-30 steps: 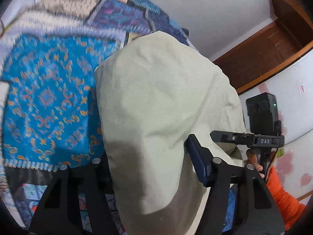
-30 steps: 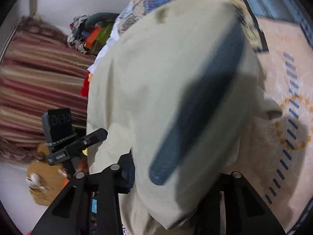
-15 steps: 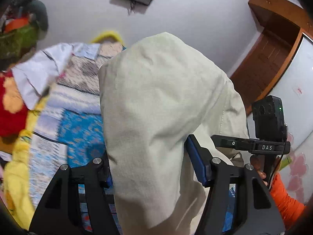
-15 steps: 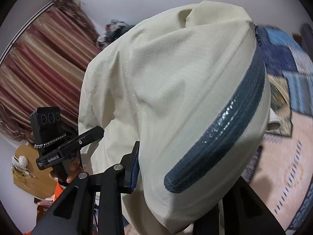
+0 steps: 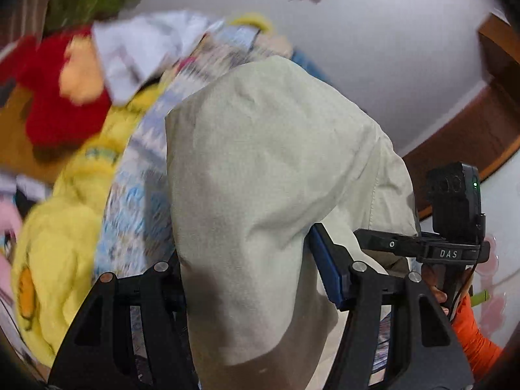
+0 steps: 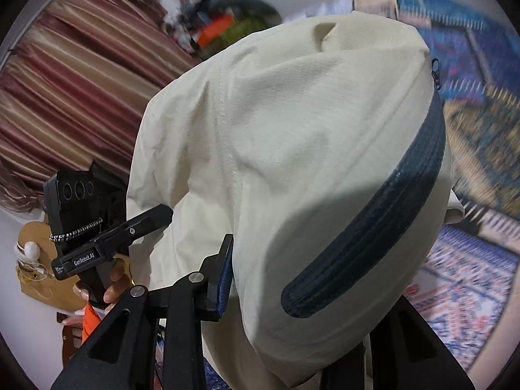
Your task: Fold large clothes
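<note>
A large cream-coloured garment (image 5: 260,178) hangs bunched over my left gripper (image 5: 250,279), which is shut on its fabric. The same garment (image 6: 292,130) drapes over my right gripper (image 6: 292,292), also shut on it; a dark blue zipper band (image 6: 373,221) runs across the cloth there. Both grippers hold the garment up off the bed. The right gripper's handle and camera (image 5: 455,214) show at the right of the left wrist view; the left gripper's handle (image 6: 91,227) shows at the left of the right wrist view. Most fingertips are hidden under cloth.
A bed with a blue patterned quilt (image 6: 481,97) lies below. A pile of yellow (image 5: 55,234), red (image 5: 55,107) and white clothes (image 5: 136,52) sits at the left. Striped curtains (image 6: 71,74) hang at one side; a wooden wardrobe (image 5: 481,123) stands at the other.
Both grippers have lifted and tilted upward with the garment; the views swung from the quilt toward the wall, the clothes pile and the curtains.
</note>
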Action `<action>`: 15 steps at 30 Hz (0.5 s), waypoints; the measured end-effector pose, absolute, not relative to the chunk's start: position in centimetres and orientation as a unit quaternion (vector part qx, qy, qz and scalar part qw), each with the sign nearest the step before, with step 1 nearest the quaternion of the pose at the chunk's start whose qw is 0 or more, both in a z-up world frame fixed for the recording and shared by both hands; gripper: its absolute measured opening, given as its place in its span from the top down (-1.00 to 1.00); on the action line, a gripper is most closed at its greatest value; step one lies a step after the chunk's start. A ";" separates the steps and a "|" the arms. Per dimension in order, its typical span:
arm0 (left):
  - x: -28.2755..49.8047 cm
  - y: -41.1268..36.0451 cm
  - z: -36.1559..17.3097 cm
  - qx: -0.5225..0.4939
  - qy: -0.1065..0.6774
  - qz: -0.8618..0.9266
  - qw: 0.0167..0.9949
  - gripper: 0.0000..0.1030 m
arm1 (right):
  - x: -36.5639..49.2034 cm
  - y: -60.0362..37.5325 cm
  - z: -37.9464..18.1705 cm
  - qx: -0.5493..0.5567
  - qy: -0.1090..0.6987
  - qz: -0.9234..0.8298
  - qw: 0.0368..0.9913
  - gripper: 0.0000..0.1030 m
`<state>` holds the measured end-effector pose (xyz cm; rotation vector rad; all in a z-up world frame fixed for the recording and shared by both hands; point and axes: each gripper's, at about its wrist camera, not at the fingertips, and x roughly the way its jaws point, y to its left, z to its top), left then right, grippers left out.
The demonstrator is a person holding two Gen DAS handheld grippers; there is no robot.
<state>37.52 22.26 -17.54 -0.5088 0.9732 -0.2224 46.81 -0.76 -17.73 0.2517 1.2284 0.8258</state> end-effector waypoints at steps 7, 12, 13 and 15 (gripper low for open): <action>37.6 22.9 -25.4 -0.250 0.515 -0.086 0.816 -0.22 | 47.9 1.5 -26.7 0.098 0.636 0.342 0.684 0.40; 37.0 20.9 -25.4 -0.159 0.500 -0.059 0.850 -0.43 | 48.3 0.8 -28.8 0.111 0.647 0.325 0.680 0.38; 37.1 20.9 -25.4 -0.149 0.501 -0.055 0.851 -0.43 | 48.3 0.3 -28.7 0.111 0.648 0.327 0.679 0.38; 36.6 20.6 -24.5 -0.127 0.504 -0.050 0.853 -0.43 | 48.1 -0.9 -28.3 0.098 0.645 0.331 0.681 0.37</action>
